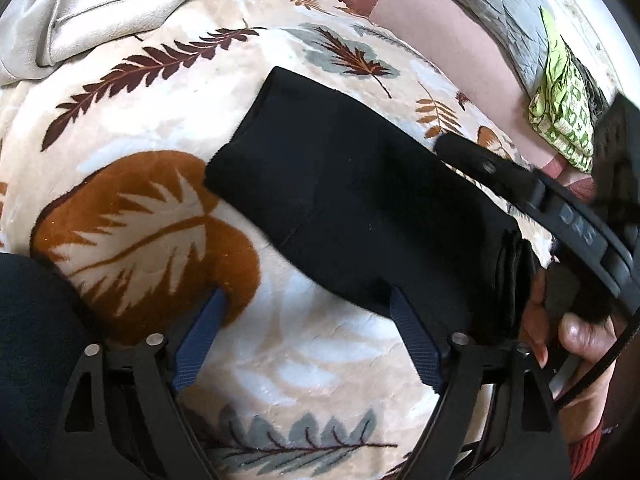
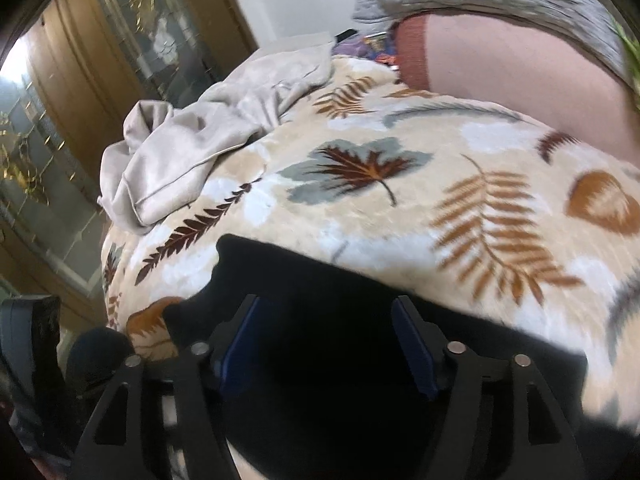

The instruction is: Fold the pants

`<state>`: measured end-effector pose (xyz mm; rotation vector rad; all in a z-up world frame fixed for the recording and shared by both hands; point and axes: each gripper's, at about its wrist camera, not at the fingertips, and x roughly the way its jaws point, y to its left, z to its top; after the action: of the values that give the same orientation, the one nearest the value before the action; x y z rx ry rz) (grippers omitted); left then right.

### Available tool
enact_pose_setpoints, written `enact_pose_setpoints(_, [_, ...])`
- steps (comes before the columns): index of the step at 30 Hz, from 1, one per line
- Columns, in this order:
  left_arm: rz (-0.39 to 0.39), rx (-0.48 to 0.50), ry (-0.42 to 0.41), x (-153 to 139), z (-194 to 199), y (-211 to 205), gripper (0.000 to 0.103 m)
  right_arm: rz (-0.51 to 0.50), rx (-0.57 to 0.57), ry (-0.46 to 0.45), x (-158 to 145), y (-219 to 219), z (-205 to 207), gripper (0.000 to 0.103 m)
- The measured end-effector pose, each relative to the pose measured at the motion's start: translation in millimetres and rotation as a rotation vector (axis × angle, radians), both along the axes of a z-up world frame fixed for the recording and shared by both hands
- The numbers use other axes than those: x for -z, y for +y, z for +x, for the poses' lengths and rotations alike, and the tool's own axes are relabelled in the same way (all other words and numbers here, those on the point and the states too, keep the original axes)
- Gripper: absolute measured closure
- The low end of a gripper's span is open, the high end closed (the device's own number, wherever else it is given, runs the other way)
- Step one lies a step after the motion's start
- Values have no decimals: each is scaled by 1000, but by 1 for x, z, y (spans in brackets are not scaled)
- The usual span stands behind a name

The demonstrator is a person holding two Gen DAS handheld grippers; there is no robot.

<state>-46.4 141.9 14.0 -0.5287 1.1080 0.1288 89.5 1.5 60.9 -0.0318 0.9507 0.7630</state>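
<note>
On the leaf-patterned fleece bed blanket [image 1: 280, 340], the black folded fabric pants [image 1: 352, 200] are lying compact. Both left tongs [image 1: 308, 312] and right tongs [image 2: 326, 320] are hovering released; next, edges likely need squaring and pressing flat.

Open blanket [image 1: 168, 120] lies left of the black pants [image 1: 352, 200]; a crumpled beige garment [image 1: 132, 4] blocks the far corner, pillows [image 1: 452, 44] bound the far edge.
</note>
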Motion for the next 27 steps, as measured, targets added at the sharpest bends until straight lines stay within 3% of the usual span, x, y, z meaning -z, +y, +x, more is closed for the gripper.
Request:
enact_pose_setpoints(6, [-24,-17,-12,2,10,1,5,-54,-108,30,13,42,20,30])
enact_pose_setpoints(12, [-20,-22,-47,3,18,4,4,-139,-183,9,35,79,30,25])
enact_pose_setpoints(13, [-17,-22,-55,3,19,5,9,-141,-186,17,41,82,31,27])
enact_pose_setpoints(14, [-5,-25,-70,1,19,6,16,-131,-186,26,43,83,31,39])
enact_pose_setpoints(15, [6,-20,-79,-1,19,6,44,-105,-191,36,42,81,30,52])
enact_pose_setpoints(16, [8,-6,-80,-2,20,6,73,-66,-196,56,39,78,30,76])
enact_pose_setpoints(18, [10,15,-85,-8,21,7,80,-28,-167,37,24,68,27,98])
enact_pose_setpoints(19, [14,26,-106,-14,20,6,84,-11,-146,8,13,59,26,99])
enact_pose_setpoints(22, [92,90,-238,-52,9,-11,85,102,-76,-58,-28,21,20,99])
enact_pose_setpoints(24, [158,173,-355,-83,-2,-38,85,181,-11,-100,-54,-18,13,99])
enact_pose_setpoints(27, [208,303,-447,-104,-11,-81,85,253,87,-138,-74,-78,-1,99])
